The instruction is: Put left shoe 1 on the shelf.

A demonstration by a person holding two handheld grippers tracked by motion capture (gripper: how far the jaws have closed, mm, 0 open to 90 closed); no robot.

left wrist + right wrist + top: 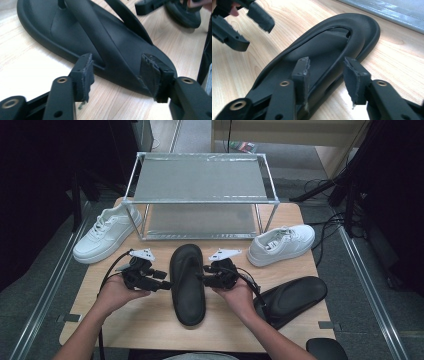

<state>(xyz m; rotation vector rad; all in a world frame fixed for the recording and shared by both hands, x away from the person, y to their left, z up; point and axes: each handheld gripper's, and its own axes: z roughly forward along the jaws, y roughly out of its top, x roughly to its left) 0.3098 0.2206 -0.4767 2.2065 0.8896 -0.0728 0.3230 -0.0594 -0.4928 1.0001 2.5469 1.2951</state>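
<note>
High view: on the wooden table (150,320), both claws, left (162,285) and right (204,281), stand open beside the black sandal (187,285).

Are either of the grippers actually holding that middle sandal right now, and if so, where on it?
Nothing is held. The left gripper and right gripper both stand open, one at each side of the black sandal, which lies flat on the table; no pad presses on it.

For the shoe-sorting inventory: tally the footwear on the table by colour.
Black rubber flip-flop sandals: 2, one in the middle, one at the right.
White lace-up sneakers: 2, one at the left, one at the right.
Total: 4
</note>
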